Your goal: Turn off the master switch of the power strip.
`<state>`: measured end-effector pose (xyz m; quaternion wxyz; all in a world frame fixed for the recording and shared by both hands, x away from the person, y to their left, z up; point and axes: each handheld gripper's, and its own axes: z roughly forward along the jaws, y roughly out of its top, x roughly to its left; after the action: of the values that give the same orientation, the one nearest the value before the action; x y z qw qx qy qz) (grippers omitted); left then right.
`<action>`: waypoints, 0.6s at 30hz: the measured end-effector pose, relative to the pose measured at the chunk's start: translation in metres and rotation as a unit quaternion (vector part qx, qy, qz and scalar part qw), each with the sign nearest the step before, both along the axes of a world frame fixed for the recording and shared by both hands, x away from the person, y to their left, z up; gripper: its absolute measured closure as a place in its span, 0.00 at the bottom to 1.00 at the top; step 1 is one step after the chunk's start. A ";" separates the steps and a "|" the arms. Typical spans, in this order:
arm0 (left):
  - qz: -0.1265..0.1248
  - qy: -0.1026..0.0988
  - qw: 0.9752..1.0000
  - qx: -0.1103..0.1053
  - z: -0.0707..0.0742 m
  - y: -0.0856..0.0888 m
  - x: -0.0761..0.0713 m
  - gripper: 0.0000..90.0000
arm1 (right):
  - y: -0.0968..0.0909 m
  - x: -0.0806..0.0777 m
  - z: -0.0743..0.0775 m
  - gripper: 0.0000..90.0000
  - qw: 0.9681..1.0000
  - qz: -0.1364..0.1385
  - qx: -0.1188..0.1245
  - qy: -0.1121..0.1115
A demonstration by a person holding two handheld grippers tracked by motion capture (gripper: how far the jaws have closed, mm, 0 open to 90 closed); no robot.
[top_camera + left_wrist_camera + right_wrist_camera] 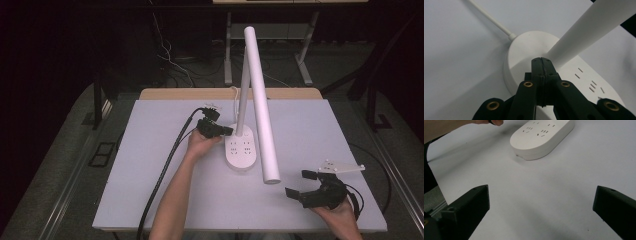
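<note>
Nearest the person, at about 4 o'clock on the table (165,200), the right gripper (303,186) just sits with its jaws spread wide and nothing between them, probably parked out of the way. Further in, near the middle, the left gripper (226,131) has its jaws pressed together with nothing clamped, tips on the lamp base (241,151) by the stem (243,95). My guess is it's poking a switch there, and the lamp head (261,107) angles back toward 5 o'clock.
</note>
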<state>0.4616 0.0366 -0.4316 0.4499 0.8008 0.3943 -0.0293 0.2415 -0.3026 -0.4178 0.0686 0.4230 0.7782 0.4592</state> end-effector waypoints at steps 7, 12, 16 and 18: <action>0.003 0.001 1.000 0.003 0.000 0.000 -0.001 1.00 | 0.000 0.000 0.000 0.00 1.000 0.000 0.000 0.000; 0.008 0.010 1.000 0.006 0.000 0.000 0.000 1.00 | 0.001 0.000 0.000 0.00 1.000 0.000 -0.001 -0.002; 0.016 0.014 1.000 0.007 0.001 -0.001 -0.001 1.00 | 0.001 0.000 0.001 0.00 1.000 0.001 -0.001 -0.002; 0.021 0.018 1.000 0.008 0.001 -0.002 0.000 1.00 | 0.001 0.000 0.001 0.00 1.000 0.001 -0.001 -0.003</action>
<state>0.4612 0.0346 -0.4303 0.4370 0.7951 0.4193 -0.0315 0.2412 -0.3017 -0.4168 0.0707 0.4210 0.7787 0.4598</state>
